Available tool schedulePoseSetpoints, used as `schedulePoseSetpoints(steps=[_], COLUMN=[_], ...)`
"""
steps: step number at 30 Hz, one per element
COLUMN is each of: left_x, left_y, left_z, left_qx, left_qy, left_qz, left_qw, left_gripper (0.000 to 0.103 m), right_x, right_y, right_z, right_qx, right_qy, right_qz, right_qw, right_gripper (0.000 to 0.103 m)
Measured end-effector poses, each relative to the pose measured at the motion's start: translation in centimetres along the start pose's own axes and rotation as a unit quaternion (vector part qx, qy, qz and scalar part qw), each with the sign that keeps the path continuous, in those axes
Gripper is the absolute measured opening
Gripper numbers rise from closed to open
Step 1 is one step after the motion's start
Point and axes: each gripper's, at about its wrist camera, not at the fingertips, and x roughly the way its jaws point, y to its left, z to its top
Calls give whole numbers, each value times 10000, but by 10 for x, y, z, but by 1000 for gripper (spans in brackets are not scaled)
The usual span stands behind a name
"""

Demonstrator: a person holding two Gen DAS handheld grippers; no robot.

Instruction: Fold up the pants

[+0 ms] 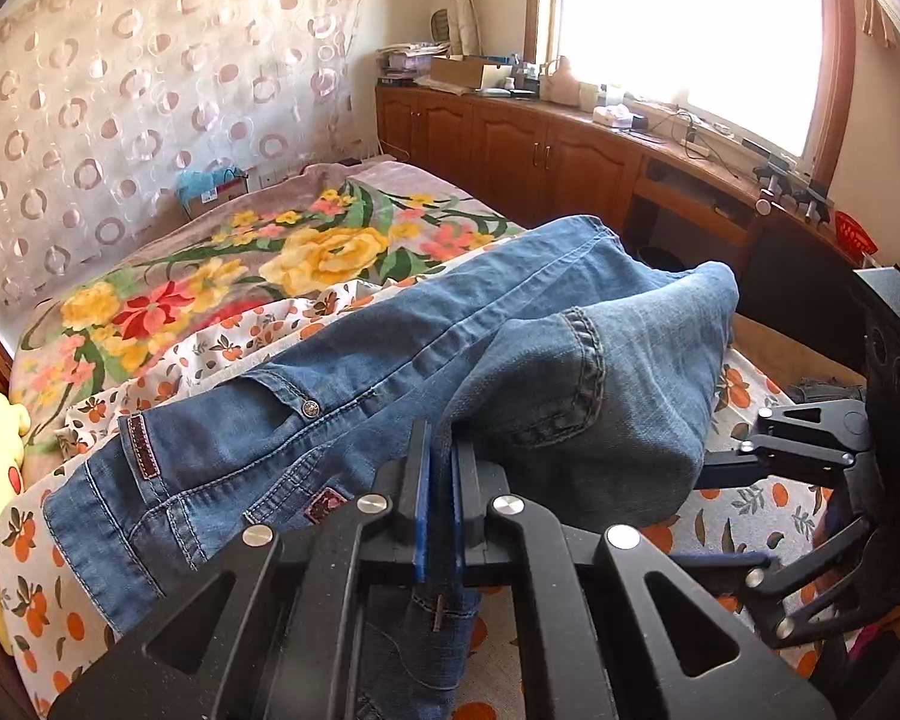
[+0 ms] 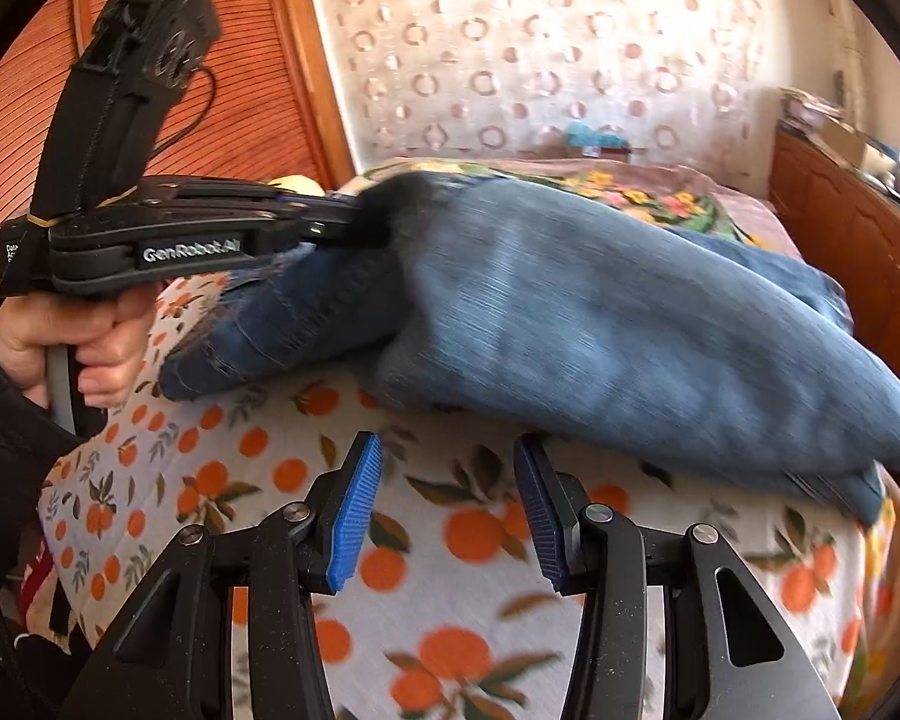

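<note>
L gripper (image 1: 441,480) sits nearest the lens, jaws pinched shut on a fold of the jeans (image 1: 390,360), denim trapped between the blue pads and hanging below them. Jeans lie on the bed (image 1: 750,516), over the orange-print sheet, part lifted at the L pinch point. Long axis runs from the waistband, low and near on the L side, up and away toward the far bed edge by the cabinets (image 1: 510,144). R gripper (image 2: 447,516) is about half open, nothing between pads, over bare sheet just short of the near denim edge. Jeans lie ahead and to the right of R. Judgement: L already has cloth; R is nearer the free end and must go fwd for its grip.
</note>
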Motion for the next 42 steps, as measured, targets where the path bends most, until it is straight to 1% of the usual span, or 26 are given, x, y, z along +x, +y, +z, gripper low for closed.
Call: schedulePoseSetpoints(steps=[3,5,6,7,8,9,13,15,16,17,19,20,23,25,28,31,34,36,38,40,42], left_x=[-1,-2,-3,-4,-6,-11,-42,-61,-68,-76,-87,-93,-94,-89,-80,-68,-54,-50,-49,-55,-66], left_y=[0,1,2,3,3,4,7,11,13,17,26,33,47,55,60,53,55,57,56,54,54], left_z=[0,-1,-2,-3,-5,-8,-27,-43,-51,-63,-83,-96,-122,-137,-151,-152,-149,-147,-145,-142,-135], left_qx=[18,15,6,-5,-18,-47,-187,-325,-386,-462,-617,-777,-1083,-1270,-1475,-1421,-1467,-1423,-1380,-1300,-1280], left_qy=[16,24,35,43,41,22,-189,-315,-339,-330,-336,-338,-150,36,205,335,471,449,441,293,148], left_qz=[-33,-38,-43,-44,-51,-73,-6,54,153,368,584,648,766,865,720,677,693,742,692,658,675], left_qw=[10000,10000,10000,10000,10000,10000,9996,9990,9986,9977,9958,9943,9911,9881,9862,9870,9856,9860,9870,9889,9894], left_gripper=[7,9,10,12,12,12,22,27,30,32,47,50,52,52,52,52,52,52,39,17,10], right_x=[6,9,9,8,8,6,-7,-16,-18,-19,-19,-18,-13,-11,-20,-21,-22,-24,-26,-26,-26], right_y=[3,0,0,-1,-2,-2,-5,-6,-7,-7,-7,-6,-5,-2,-7,-6,-7,-6,-7,-6,-5], right_z=[7,12,14,15,17,20,28,31,32,32,31,30,23,22,29,29,31,32,32,33,34], right_qx=[-51,20,44,40,23,15,-66,-138,-154,-160,-139,-137,-150,-130,-76,-62,-84,-121,-141,-159,-223], right_qy=[-80,-161,-214,-260,-315,-363,-647,-758,-781,-800,-801,-782,-731,-707,-681,-639,-593,-590,-585,-568,-523], right_qz=[26,84,154,199,195,220,381,358,339,286,260,243,162,120,84,27,5,-26,-40,-53,-84], right_qw=[10000,9998,9996,9995,9993,9991,9972,9964,9963,9963,9964,9966,9971,9973,9976,9979,9982,9982,9982,9982,9983], right_gripper=[48,47,34,25,11,6,3,3,3,3,3,3,3,3,3,3,3,3,3,3,3])
